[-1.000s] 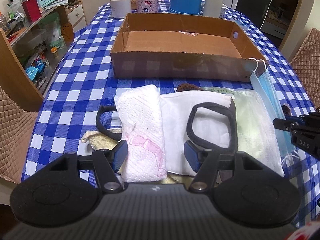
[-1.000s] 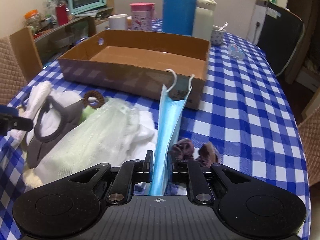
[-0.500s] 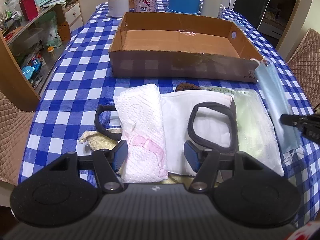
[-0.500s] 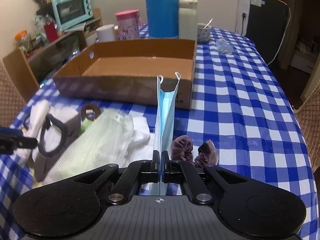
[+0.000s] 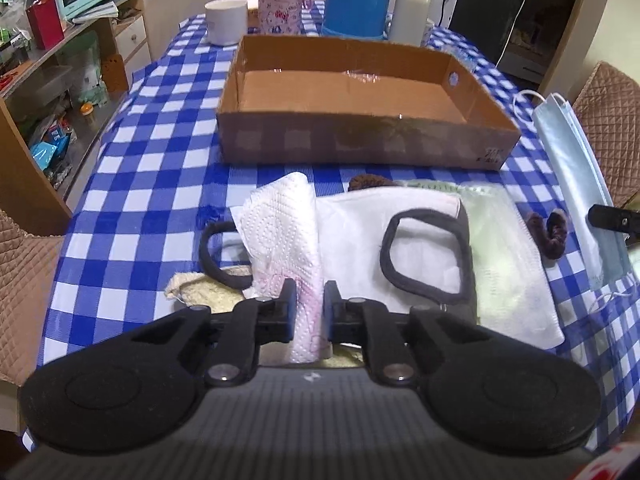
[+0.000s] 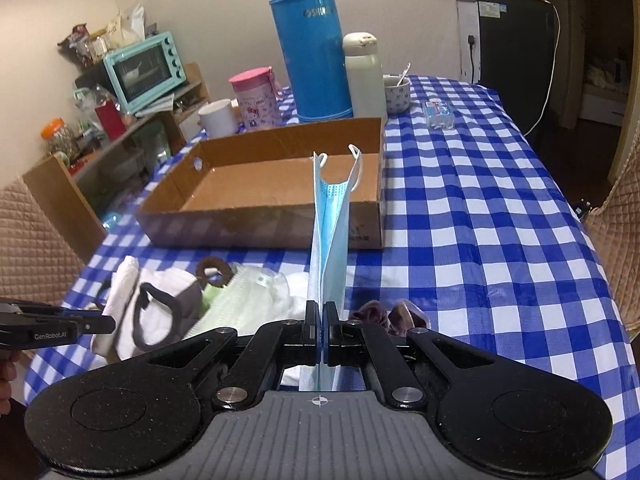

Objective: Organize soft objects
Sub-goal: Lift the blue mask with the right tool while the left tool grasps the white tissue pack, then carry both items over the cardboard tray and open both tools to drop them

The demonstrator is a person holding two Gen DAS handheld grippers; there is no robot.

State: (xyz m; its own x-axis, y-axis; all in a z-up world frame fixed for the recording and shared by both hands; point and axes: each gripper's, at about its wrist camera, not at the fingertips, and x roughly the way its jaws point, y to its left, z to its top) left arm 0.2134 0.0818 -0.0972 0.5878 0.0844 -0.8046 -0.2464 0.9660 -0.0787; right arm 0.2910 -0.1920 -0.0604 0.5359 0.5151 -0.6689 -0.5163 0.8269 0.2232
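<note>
Blue-and-white checked tablecloth (image 5: 160, 176), brown box (image 5: 360, 140), pale blue mask (image 6: 330, 232).

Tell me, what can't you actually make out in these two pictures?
- Cream fuzzy cloth, left view: mostly under the paper towel and left gripper.
- Brown scrunchie, right view: partly behind the right gripper.
- Blue face mask, left view: lower end blurred.

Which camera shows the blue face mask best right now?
The left wrist view: the blue face mask shows its whole flat side, pinched by the right gripper. The right wrist view sees it edge-on only.
</note>
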